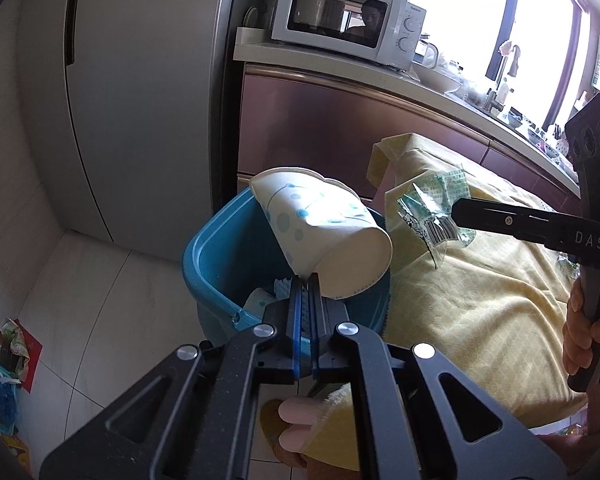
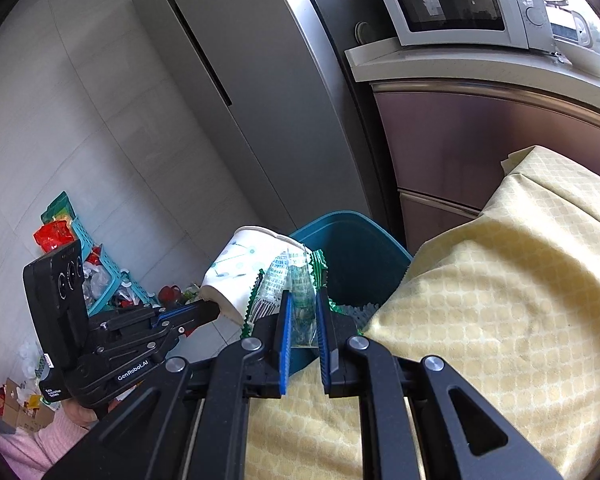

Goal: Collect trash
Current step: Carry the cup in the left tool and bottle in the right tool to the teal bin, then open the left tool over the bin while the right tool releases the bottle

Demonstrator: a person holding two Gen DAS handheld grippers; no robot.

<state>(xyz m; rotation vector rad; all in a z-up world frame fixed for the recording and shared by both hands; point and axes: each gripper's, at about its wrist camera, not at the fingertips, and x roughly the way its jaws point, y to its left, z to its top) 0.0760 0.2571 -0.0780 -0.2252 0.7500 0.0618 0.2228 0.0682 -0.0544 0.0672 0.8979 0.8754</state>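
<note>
Table under a yellow cloth, bin on the floor

The yellow checked cloth (image 1: 480,300) covers the table and hangs over its edges. On the tiled floor (image 1: 100,300), a blue bin (image 1: 212,256) stands just beside the table's corner.

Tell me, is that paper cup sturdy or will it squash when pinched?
Probably squashes easily: the paper cup already shows a dented rim where the left gripper pinches its wall. It looks light, hanging tilted from that one pinch over the blue bin.
</note>
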